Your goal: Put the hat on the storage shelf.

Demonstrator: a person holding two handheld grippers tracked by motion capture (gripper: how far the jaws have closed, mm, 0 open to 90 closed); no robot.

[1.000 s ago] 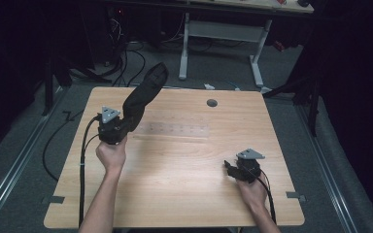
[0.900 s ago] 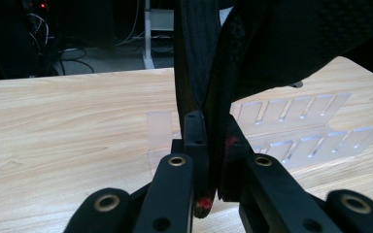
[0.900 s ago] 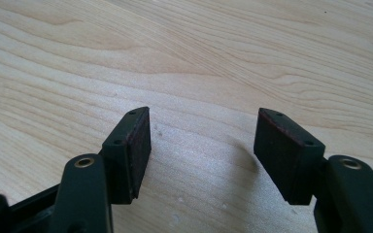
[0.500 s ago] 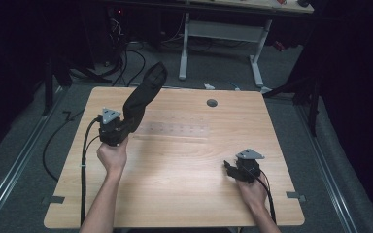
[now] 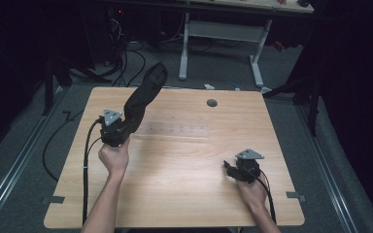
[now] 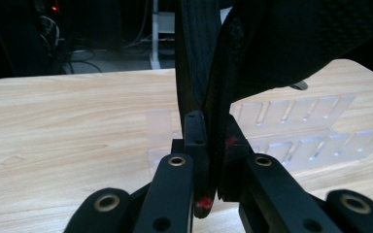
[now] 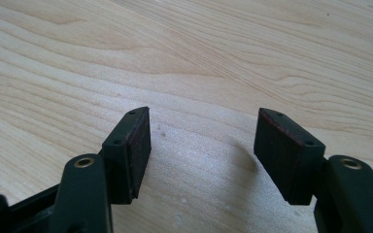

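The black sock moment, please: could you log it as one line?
left gripper: shut on black sock, raised | right gripper: open, over table

Left claw clamped on black sock — raised over wooden table.

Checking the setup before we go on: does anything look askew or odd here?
One thing: the black sock stands stiffly up and away from the table, pinched at its end by the left gripper. The right gripper rests open, holding nothing.
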